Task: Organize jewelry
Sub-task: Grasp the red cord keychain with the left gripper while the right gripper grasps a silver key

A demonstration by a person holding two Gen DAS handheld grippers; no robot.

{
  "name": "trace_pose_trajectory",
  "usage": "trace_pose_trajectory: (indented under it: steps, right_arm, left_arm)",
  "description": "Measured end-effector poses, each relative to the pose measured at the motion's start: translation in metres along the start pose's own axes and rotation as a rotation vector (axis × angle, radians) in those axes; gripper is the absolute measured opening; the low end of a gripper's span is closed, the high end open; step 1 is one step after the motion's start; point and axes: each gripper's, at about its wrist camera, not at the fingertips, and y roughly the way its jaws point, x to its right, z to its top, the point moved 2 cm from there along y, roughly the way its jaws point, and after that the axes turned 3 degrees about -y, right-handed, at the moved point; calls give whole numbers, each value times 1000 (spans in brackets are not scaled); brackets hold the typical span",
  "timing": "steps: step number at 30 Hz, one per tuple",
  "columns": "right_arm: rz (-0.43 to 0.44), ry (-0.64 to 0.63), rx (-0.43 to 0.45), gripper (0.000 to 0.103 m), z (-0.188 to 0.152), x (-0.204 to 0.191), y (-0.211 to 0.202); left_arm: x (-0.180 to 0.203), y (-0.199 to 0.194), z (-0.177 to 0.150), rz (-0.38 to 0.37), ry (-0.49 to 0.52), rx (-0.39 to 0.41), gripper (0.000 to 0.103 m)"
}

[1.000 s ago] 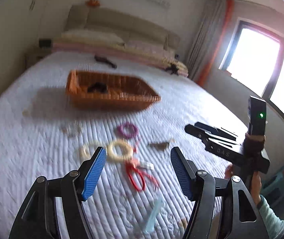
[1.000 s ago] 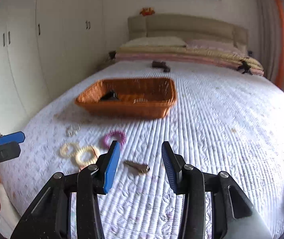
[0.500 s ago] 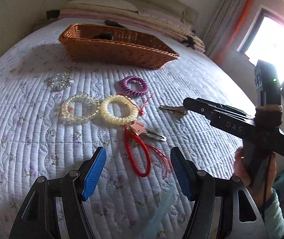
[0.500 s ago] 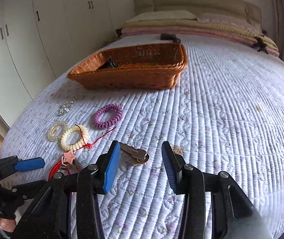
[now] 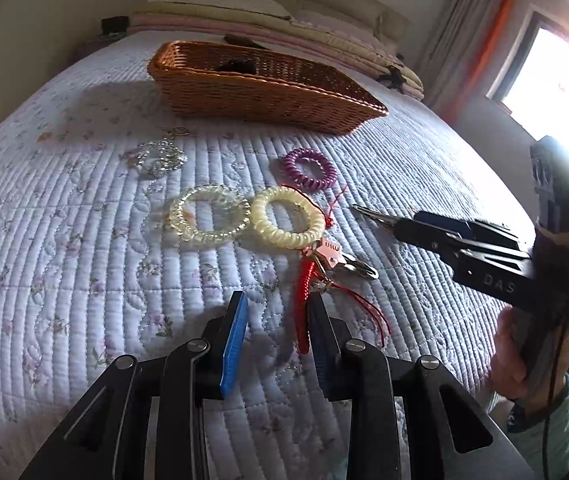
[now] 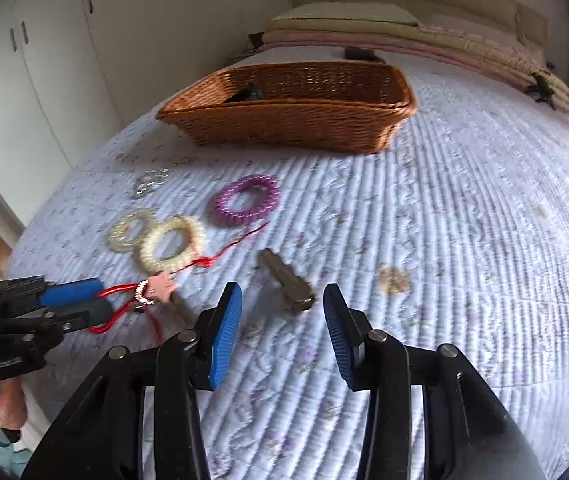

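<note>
Jewelry lies on a quilted bed: a purple coil band (image 5: 310, 168) (image 6: 247, 200), a cream coil band (image 5: 287, 217) (image 6: 173, 243), a clear coil band (image 5: 209, 219) (image 6: 132, 230), a silver chain (image 5: 160, 157) (image 6: 150, 181), a red cord with a pink star key (image 5: 304, 300) (image 6: 156, 286) and a loose key (image 6: 287, 283). My left gripper (image 5: 278, 338) (image 6: 80, 306) is open and narrowed, its jaws either side of the red cord on the quilt. My right gripper (image 6: 282, 330) (image 5: 416, 226) is open, hovering just short of the loose key.
A wicker basket (image 5: 260, 92) (image 6: 296, 120) with a small dark item inside stands behind the jewelry. Pillows and folded bedding (image 6: 404, 36) lie at the bed's head. White wardrobes (image 6: 44, 60) line the left wall. A bright window (image 5: 556, 76) is on the right.
Both grippers have dropped down and forward toward the quilt. The left jaws have narrowed around the red cord. The right gripper has come closer to the loose key.
</note>
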Motion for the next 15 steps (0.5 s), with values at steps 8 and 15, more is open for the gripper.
trace_pose_trajectory:
  steps: [8,15]
  right_arm:
    - [-31,-42,-38,46,6,-4,15]
    - [-63,-94,-29,22,4,-16,15]
  left_arm:
    - [11,10,-1,1,33,2,31]
    - [11,11,-3,-4,42,2,5]
